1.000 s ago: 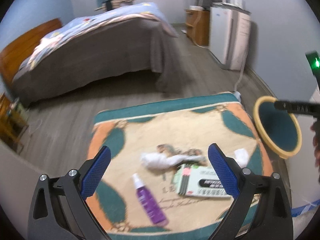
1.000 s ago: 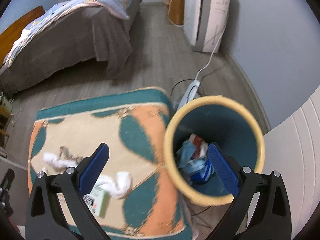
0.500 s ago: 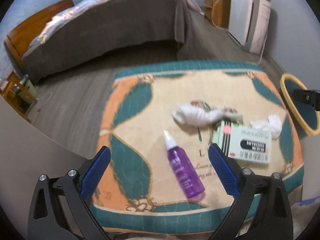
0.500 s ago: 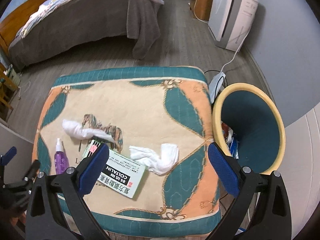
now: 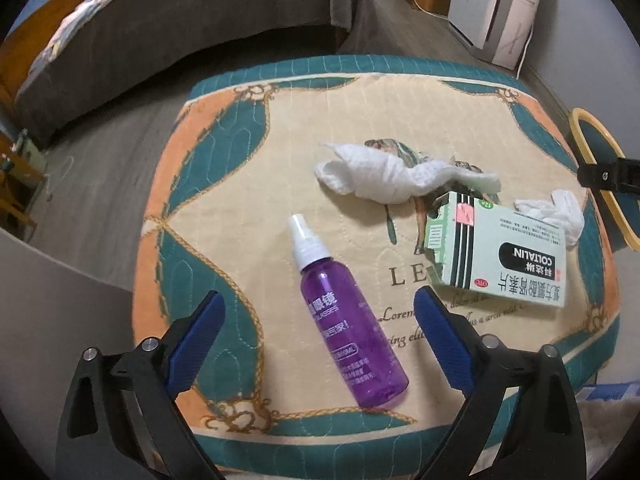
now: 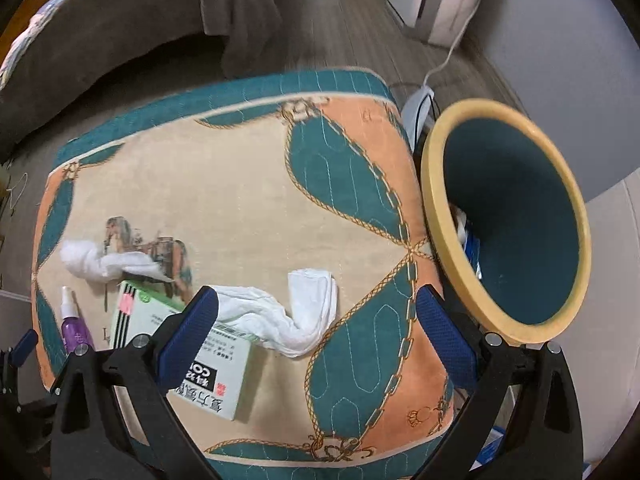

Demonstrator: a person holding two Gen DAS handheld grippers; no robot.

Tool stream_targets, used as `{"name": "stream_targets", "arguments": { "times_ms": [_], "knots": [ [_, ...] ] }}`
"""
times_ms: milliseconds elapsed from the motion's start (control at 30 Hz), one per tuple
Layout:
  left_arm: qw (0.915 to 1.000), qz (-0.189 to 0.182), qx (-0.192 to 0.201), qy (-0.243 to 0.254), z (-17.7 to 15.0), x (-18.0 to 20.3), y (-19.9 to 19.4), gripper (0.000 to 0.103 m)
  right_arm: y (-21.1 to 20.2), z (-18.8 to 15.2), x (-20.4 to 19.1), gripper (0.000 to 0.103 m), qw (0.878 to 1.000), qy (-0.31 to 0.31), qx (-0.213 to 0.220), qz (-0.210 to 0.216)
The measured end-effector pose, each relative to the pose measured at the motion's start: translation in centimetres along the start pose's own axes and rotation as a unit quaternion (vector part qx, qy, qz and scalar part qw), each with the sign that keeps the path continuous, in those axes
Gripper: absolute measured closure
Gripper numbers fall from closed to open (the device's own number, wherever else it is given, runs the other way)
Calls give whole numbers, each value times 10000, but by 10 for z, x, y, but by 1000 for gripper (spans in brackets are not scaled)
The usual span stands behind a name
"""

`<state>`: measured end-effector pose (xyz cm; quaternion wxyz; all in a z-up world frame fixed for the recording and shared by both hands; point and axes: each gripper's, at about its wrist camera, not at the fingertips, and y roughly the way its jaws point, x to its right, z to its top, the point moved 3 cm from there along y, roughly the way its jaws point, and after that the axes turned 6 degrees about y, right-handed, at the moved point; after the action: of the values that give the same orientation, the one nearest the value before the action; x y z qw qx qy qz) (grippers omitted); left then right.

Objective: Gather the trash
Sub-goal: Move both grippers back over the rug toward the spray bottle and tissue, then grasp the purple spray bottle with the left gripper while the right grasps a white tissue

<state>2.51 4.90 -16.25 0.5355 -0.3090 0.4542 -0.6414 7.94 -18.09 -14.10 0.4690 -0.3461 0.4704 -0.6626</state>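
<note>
Clearing the quilted desk (image 5: 224, 184) is the job in hand, and both claws hang over its near edge with nothing in them. Largest first: the bin (image 6: 516, 216), teal inside with a yellow rim, stands just beside the desk's right side, its mouth tipped toward the right wrist camera, with some scraps already at the bottom, though what they are is hard to tell from here.

On the desk lies a green-and-white medicine box (image 5: 496, 256), and left of it a purple spray bottle (image 5: 348, 320) on its side. A long crumpled tissue (image 5: 384, 176) rests beyond the box, touching its far corner. A smaller twisted tissue (image 6: 296, 312) lies at the box's right end, nearest the bin.

The right claw (image 6: 316, 328) stands wide apart, straddling that smaller tissue, so it looks the natural first pick. I would lower it until both pads flank the thick folded part, close fully since tissue compresses, and lift clear of the box before swinging to the bin.

The left claw (image 5: 320, 332) is likewise spread, bracketing the bottle's lower half; squeeze across the body, not the cap.
</note>
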Motion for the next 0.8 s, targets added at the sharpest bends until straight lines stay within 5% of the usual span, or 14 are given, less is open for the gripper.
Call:
{"name": "stream_targets", "arguments": {
  "times_ms": [100,333,533,800],
  "knots": [
    [9998,-135,-46,-107,-1,1,6,17,11,-1,-2,13,9998,36,-199,-30],
    [9988,-353,-321,-56,-5,9,22,53,34,-7,-11,58,9975,-301,-609,-207],
    [9988,-331,-359,51,-5,11,26,62,39,-11,-21,96,9955,-599,-727,-135],
    [9994,-289,137,137,12,16,4,67,6,6,-9,97,9990,-335,-257,144]
  ]
}}
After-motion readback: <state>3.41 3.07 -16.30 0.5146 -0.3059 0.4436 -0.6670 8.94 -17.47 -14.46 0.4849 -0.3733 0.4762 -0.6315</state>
